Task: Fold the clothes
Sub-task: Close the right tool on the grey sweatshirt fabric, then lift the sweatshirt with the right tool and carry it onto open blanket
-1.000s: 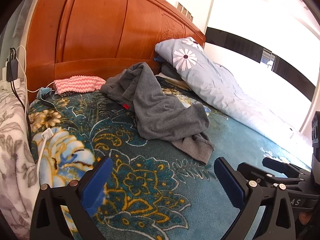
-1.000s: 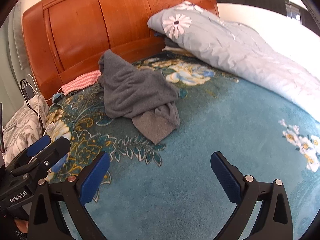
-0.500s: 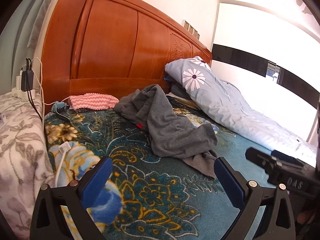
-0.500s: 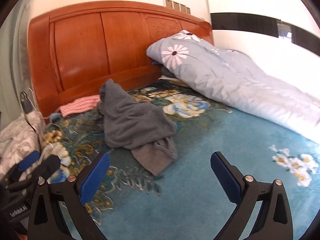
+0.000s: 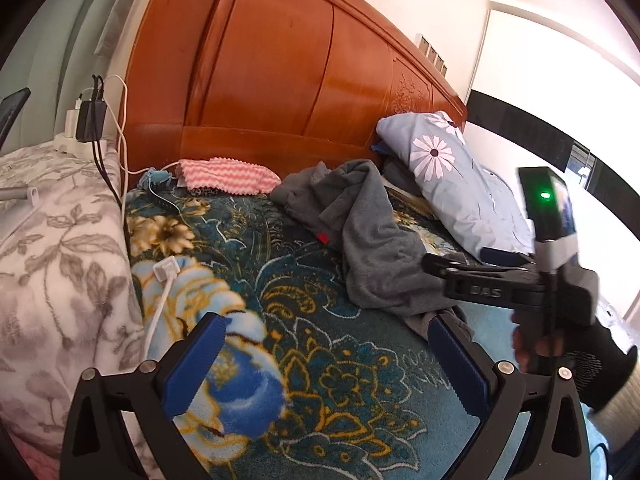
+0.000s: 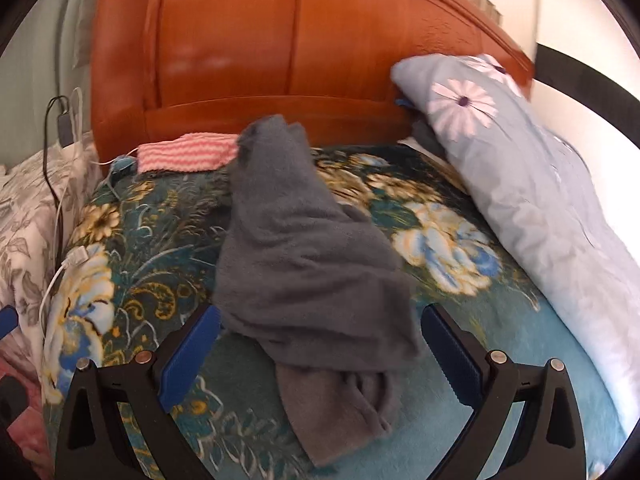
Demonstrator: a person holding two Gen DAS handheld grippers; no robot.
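- Lying crumpled on the patterned bed cover (image 6: 460, 420), the grey garment (image 6: 304, 276) sits straight ahead of the right gripper (image 6: 320, 354), its near hem reaching down between the two spread blue fingers (image 6: 188, 354).
- The right gripper is wide and empty; no cloth is pinched, though from this view I cannot tell whether the fingers touch the fabric.
- The left gripper (image 5: 326, 364) is also wide and empty, with the grey garment (image 5: 372, 240) ahead and off to its right, clearly apart from its fingers.
- The garment's long axis runs away from both grippers, from the near hem toward the wooden headboard (image 6: 288, 48), where its far end rises in a bunched peak.
- Judged from this, the right hand is the nearer one and best placed to take the near hem first.
- A pink striped cloth (image 6: 186, 154) lies beyond, left of the garment's far end, and a pale flowered quilt (image 6: 532, 184) is off to the right.
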